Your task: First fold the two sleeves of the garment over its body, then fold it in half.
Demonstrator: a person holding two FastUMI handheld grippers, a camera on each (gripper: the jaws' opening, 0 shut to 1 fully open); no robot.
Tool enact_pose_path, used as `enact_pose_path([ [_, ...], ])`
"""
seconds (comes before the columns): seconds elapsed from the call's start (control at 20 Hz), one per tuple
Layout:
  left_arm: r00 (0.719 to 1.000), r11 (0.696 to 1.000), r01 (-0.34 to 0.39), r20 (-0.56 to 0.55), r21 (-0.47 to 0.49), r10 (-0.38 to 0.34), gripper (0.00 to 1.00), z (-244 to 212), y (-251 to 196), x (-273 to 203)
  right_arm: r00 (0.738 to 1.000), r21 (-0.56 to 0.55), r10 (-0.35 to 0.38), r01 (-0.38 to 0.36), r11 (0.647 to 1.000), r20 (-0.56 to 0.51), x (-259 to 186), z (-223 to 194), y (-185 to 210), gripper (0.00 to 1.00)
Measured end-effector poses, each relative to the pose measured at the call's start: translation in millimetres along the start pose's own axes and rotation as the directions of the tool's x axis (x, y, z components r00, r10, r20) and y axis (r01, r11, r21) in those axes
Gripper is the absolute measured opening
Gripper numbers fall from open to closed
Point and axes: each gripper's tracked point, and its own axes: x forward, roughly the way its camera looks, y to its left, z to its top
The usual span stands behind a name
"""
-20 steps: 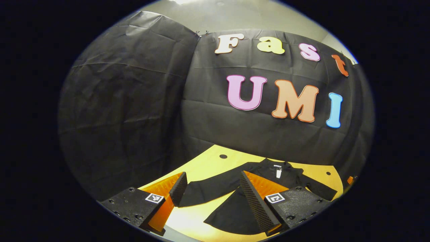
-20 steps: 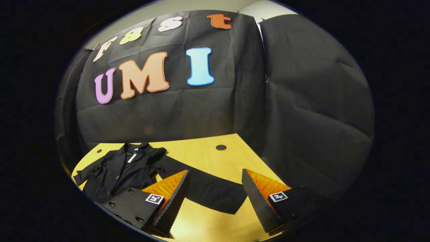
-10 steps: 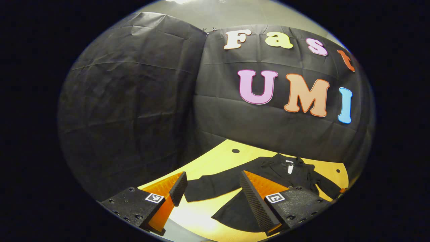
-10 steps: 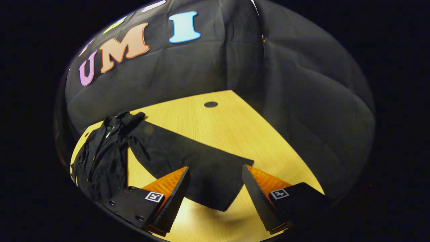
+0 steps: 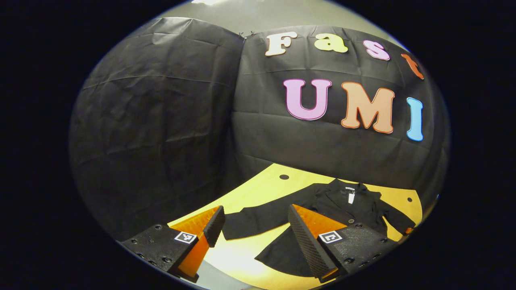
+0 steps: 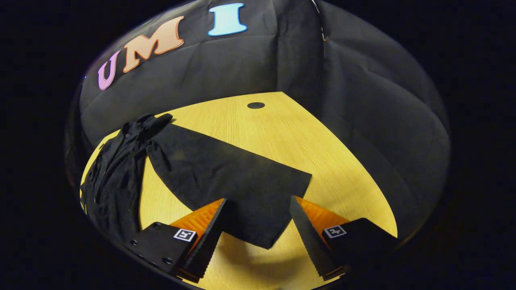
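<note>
A black long-sleeved garment (image 5: 342, 205) lies flat on the yellow wooden table (image 5: 262, 189), collar toward the back wall. In the left gripper view one sleeve (image 5: 254, 221) stretches out toward my left gripper (image 5: 254, 229), which hovers open above the sleeve's end. In the right gripper view the other sleeve (image 6: 229, 177) lies spread out wide, and my right gripper (image 6: 258, 237) is open, low over the cuff, one finger on each side of it. The garment's body (image 6: 117, 173) lies bunched at the left of that view.
Black cloth walls close the booth behind and on both sides of the table. A dark round hole (image 6: 255, 105) sits in the table top near the back edge. Bare wood (image 6: 322, 161) spreads to the right of the sleeve.
My right gripper has dropped and tilted down toward the sleeve's cuff, which now lies between its fingers. The left gripper has shifted only slightly.
</note>
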Motion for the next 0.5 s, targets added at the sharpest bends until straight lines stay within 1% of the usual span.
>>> enact_pose_path([
  [0.05,1.0,1.0,0.004,-0.002,-0.001,-0.004,0.94,-0.9,-2.2,1.5,1.0,0.002,0.006,-0.006,1.0,0.013,-0.2,0.6,0.2,0.99],
  [0.1,1.0,1.0,0.01,-0.003,-0.003,-0.01,0.94,-1.8,-3.3,2.3,1.0,0.011,0.01,-0.011,1.0,0.026,0.0,0.2,-0.9,0.96],
  [0.15,1.0,1.0,0.013,-0.003,-0.003,-0.013,0.94,-1.7,-4.9,4.0,0.999,0.018,0.016,-0.016,1.0,0.034,-0.6,0.9,-0.7,0.98],
  [0.25,1.0,1.0,0.014,-0.005,-0.005,-0.014,0.94,-2.2,-5.8,7.4,0.999,0.016,0.018,-0.019,1.0,0.038,1.7,-1.0,-3.1,0.92],
  [0.3,1.0,1.0,0.015,-0.006,-0.008,-0.015,0.94,-2.2,-5.7,7.8,0.999,0.026,0.017,-0.018,0.999,0.038,1.4,-1.4,-3.6,0.87],
  [0.45,1.0,1.0,0.011,-0.011,-0.024,-0.012,0.93,-3.5,-5.2,10.1,0.999,0.056,0.016,-0.018,0.998,0.034,-0.1,-1.5,-3.7,0.57],
  [0.5,1.0,0.999,0.011,-0.016,-0.03,-0.012,0.93,-5.5,-6.0,11.4,0.999,0.061,0.026,-0.028,0.998,0.034,-0.3,-2.2,-1.2,0.58],
])
